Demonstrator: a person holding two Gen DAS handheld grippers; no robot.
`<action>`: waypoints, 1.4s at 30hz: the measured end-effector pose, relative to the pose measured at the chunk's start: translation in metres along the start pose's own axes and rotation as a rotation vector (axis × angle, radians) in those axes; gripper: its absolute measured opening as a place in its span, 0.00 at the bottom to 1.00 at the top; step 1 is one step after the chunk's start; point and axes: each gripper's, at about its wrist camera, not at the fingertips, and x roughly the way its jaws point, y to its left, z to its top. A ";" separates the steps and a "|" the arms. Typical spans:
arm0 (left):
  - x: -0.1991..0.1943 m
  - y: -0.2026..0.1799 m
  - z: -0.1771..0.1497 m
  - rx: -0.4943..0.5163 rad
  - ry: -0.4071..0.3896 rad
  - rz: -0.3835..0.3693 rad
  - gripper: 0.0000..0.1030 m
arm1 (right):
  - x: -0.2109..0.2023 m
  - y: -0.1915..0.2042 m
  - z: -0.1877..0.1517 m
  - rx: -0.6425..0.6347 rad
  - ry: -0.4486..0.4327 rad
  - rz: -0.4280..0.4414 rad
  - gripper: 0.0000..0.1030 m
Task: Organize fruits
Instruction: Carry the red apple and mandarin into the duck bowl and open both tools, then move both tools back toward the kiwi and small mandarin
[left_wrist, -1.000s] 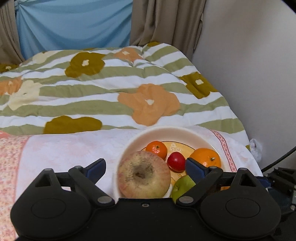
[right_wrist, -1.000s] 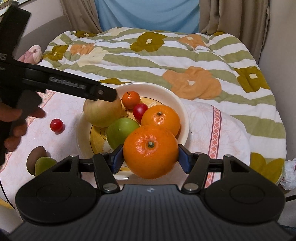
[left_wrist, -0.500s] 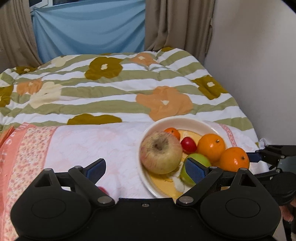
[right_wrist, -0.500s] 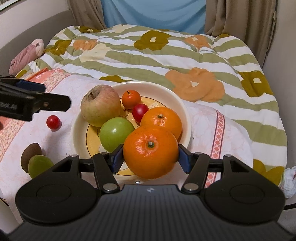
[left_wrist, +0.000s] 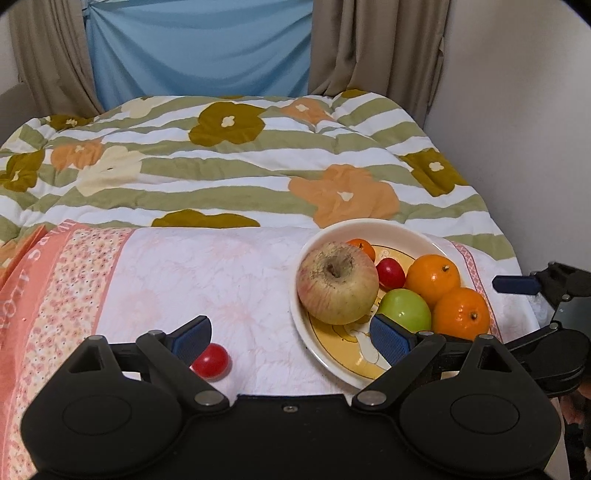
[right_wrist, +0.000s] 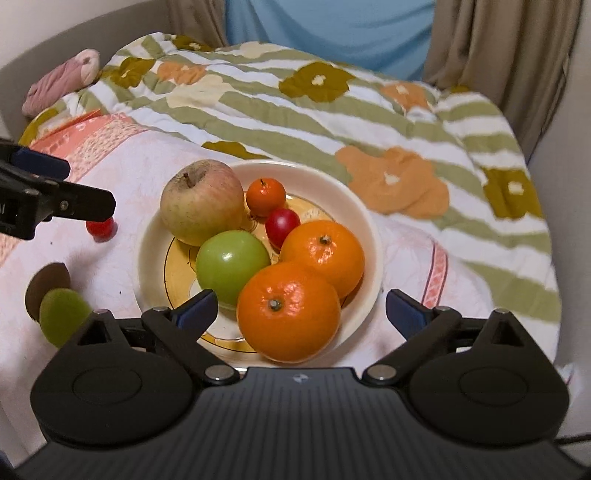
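Observation:
A cream bowl (right_wrist: 369, 221) (left_wrist: 332, 236) on the pink cloth holds a big apple (right_wrist: 202, 206) (left_wrist: 337, 283), a green apple (right_wrist: 231, 264), two large oranges (right_wrist: 288, 312) (right_wrist: 323, 254), a small orange (right_wrist: 266, 195) and a red fruit (right_wrist: 281, 223). My right gripper (right_wrist: 301, 308) is open, its fingers apart on either side of the near orange, which rests in the bowl. My left gripper (left_wrist: 290, 338) is open and empty, left of the bowl. A small red fruit (left_wrist: 209, 361) lies by its left finger. A green fruit (right_wrist: 61, 314) and a brown one (right_wrist: 46, 284) lie at the left.
A striped floral quilt (left_wrist: 258, 166) covers the bed behind the cloth. A pink rolled item (right_wrist: 61, 79) lies at the far left. Curtains and a wall stand behind and to the right.
My right gripper opened and let go of the orange, which now rests in the bowl. My left gripper drew back and leftward from the bowl, bringing the loose red fruit into view.

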 end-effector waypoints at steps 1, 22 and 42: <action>-0.001 -0.001 -0.001 0.000 0.000 0.006 0.92 | 0.001 0.000 0.000 -0.005 0.005 -0.005 1.00; -0.083 0.029 -0.012 0.005 -0.148 0.001 0.94 | -0.083 0.020 0.009 0.125 -0.082 -0.081 1.00; -0.126 0.088 -0.049 0.220 -0.188 -0.087 1.00 | -0.150 0.114 0.010 0.339 -0.147 -0.191 1.00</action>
